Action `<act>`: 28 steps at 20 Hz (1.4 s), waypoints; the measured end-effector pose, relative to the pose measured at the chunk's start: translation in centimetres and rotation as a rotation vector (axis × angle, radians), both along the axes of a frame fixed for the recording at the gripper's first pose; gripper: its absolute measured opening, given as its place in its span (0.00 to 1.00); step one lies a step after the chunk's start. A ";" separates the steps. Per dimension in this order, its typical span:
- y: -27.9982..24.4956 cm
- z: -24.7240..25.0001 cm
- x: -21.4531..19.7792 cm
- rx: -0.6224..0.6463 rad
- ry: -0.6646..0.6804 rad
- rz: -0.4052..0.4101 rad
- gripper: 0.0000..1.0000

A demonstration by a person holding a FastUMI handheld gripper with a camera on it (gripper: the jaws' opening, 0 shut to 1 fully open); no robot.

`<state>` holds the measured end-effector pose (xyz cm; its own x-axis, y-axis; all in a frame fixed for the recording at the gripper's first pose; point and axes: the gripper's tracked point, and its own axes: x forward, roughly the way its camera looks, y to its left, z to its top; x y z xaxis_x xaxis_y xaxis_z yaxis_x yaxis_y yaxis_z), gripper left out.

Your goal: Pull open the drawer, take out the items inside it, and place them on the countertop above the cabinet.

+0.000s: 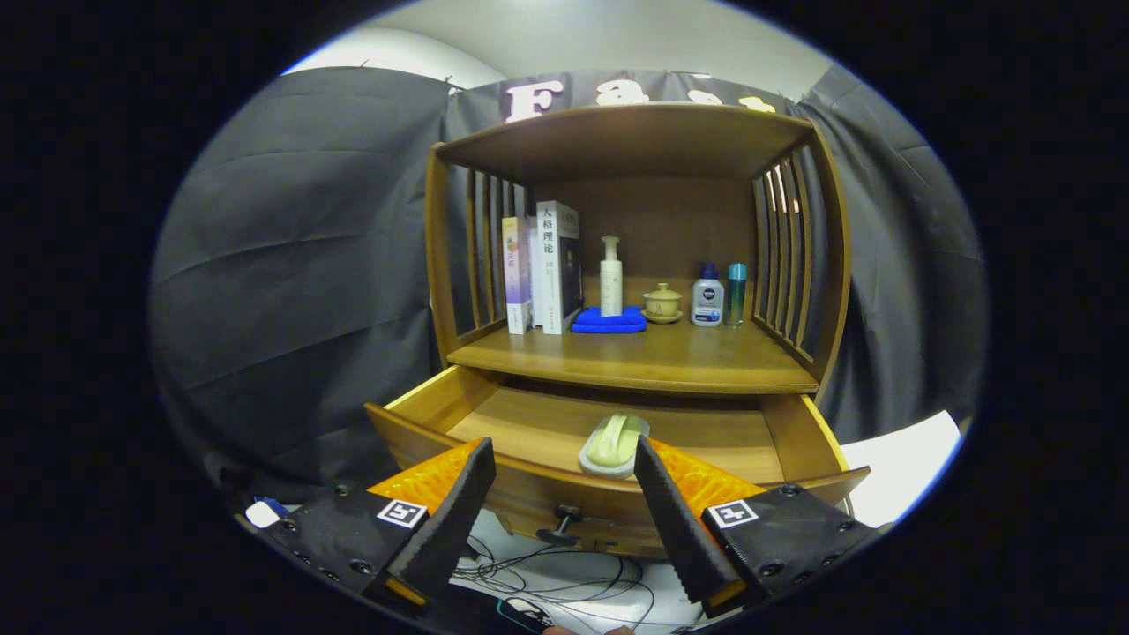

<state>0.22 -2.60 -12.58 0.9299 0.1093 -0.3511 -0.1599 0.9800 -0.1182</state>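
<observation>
the drawer (547,423) stands pulled open at the base of the wooden cabinet (635,141), its dark knob (564,516) on the front panel between the two fingers. inside it, toward the front and a little right of the middle, lies a pale oblong item (614,444) that looks like a small brush or dish; what it is exactly cannot be told. the tongs (564,463) are spread wide open and hold nothing, their tips over the drawer's front edge, the right finger (675,520) just beside the pale item, the left finger (450,511) apart from it. above the drawer is the worktop (635,362), carrying upright books (542,265) at the left, then a tall pale pump bottle (610,275) standing on a folded blue cloth (609,320), a small lidded cup on a saucer (661,302), a squat bottle with a blue cap (707,295) and a slim teal bottle (736,294). loose cables (564,573) lie on the floor below the drawer.
</observation>
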 end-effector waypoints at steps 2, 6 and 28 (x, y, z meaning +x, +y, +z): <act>-0.8 0.3 2.0 0.015 0.031 -0.040 0.99; -1.0 -0.5 5.5 0.102 0.144 -0.090 0.98; -3.3 -11.5 16.6 0.060 0.581 -0.246 0.78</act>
<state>16.78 -5.85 -24.11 0.5902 -0.0483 -0.8058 0.0494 0.9985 -0.0237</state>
